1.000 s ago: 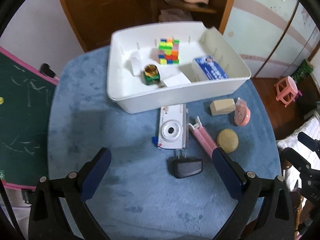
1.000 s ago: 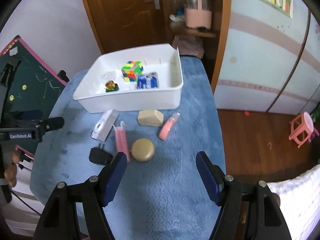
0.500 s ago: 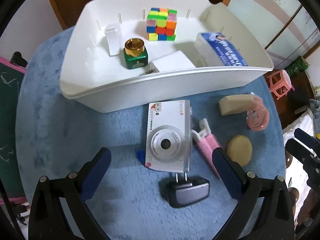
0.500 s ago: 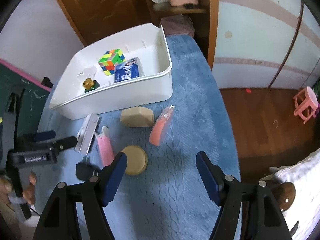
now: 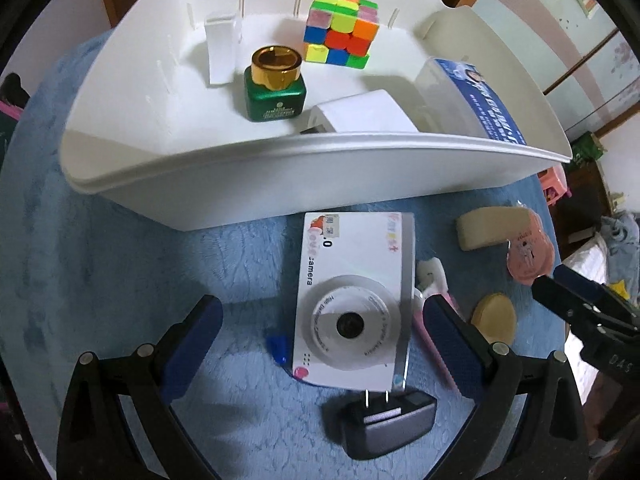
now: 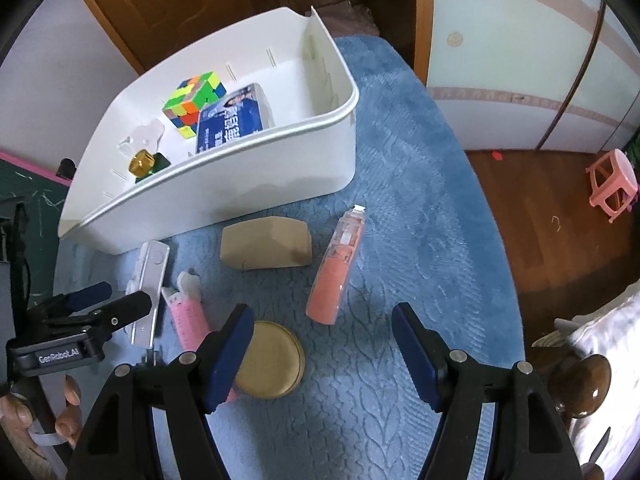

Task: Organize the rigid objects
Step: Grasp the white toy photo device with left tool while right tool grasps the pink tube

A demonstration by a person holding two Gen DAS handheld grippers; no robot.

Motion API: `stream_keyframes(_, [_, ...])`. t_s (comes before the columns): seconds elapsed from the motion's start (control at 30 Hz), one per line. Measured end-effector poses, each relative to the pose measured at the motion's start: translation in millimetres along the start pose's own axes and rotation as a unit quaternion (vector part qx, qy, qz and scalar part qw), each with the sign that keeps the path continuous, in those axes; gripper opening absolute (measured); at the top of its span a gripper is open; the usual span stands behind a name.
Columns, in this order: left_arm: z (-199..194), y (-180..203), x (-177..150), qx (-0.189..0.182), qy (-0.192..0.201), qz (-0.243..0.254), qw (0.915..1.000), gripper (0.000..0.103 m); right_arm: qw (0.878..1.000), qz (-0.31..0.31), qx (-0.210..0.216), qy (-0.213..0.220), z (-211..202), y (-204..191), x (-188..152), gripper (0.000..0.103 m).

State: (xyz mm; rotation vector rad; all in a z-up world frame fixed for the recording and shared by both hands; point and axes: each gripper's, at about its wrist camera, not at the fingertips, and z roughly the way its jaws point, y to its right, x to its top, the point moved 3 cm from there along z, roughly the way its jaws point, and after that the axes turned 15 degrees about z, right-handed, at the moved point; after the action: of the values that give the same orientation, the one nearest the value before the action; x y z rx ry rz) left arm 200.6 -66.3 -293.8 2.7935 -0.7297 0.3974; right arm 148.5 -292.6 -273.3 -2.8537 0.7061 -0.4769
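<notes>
Both grippers have dropped toward the blue-covered table point(image 6: 420, 208) since a second ago — everything on it now looms much larger in both wrist views.

Left gripper point(image 5: 318, 338) now sits low over the white toy camera point(image 5: 352, 300), jaws open and straddling it, pads clear of both long edges; earlier it framed mostly bare cloth and the black plug adapter point(image 5: 386, 420). The adapter now lies just below the camera, prongs toward it. No contact visible yet.

Right gripper point(image 6: 322, 354) has also come down, jaws wide open with nothing between the pads. The coral tape dispenser point(image 6: 336, 268) lies just ahead of the gap; the round tan disc point(image 6: 270, 364) is beside the left pad, partly hidden by it.

White bin point(image 6: 280, 168) is still where it was, already holding the Rubik's cube point(image 5: 340, 28), green jar with gold lid point(image 5: 276, 84), a blue-printed box point(image 6: 232, 118) and a small white box point(image 5: 364, 114). Still out on the cloth: camera, adapter, dispenser, disc, tan block point(image 6: 266, 248), pink item point(image 6: 188, 316).

Read: both hands are lining up picks — left on the camera, right probably on the dispenser. Roughly half the sorting is left. The camera lies flat and is broad; the jaws look only just wide enough.
</notes>
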Motion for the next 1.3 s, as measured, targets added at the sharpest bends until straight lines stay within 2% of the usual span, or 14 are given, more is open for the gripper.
stream_keyframes(0.1, [5,-5,-1,-0.014,0.002,-0.014,0.9998,0.1,1.0,0.004,-0.004,-0.006,8,-3,1,0.067])
stream_keyframes(0.27, [10,-14,0,-0.03,0.009,-0.027,0.9992,0.1,1.0,0.006,-0.011,-0.008,19,-8,3,0.067])
stream_keyframes(0.53, [19,-14,14,-0.02,0.014,-0.036,0.999,0.099,0.999,0.017,-0.025,-0.013,34,-11,6,0.053])
stream_keyframes(0.6, [21,-9,16,-0.003,0.007,-0.039,0.9992,0.095,0.999,0.019,-0.028,-0.017,38,-11,5,0.049])
stream_keyframes(0.73, [22,1,23,-0.024,0.004,-0.045,0.9987,0.077,0.999,0.02,-0.041,-0.019,44,-8,4,0.039])
stream_keyframes(0.83, [23,1,26,-0.027,-0.001,-0.054,0.9982,0.077,0.999,0.022,-0.043,-0.017,45,-7,5,0.036])
stream_keyframes(0.93, [25,2,29,-0.052,-0.013,-0.064,0.9965,0.077,0.999,0.021,-0.047,-0.017,47,-8,6,0.036])
stream_keyframes(1.07, [30,16,32,-0.02,-0.03,-0.024,0.9991,0.077,0.998,0.019,-0.051,-0.014,48,-10,7,0.036])
stream_keyframes(1.13, [27,20,28,-0.003,-0.033,-0.016,0.9993,0.064,0.998,0.019,-0.055,-0.012,48,-11,5,0.029])
stream_keyframes(1.2, [25,17,27,-0.013,-0.031,-0.029,0.999,0.064,0.998,0.019,-0.056,-0.012,48,-13,4,0.022])
stream_keyframes(1.3, [22,10,20,-0.031,-0.025,-0.051,0.9979,0.063,0.998,0.021,-0.048,-0.015,44,-7,3,0.02])
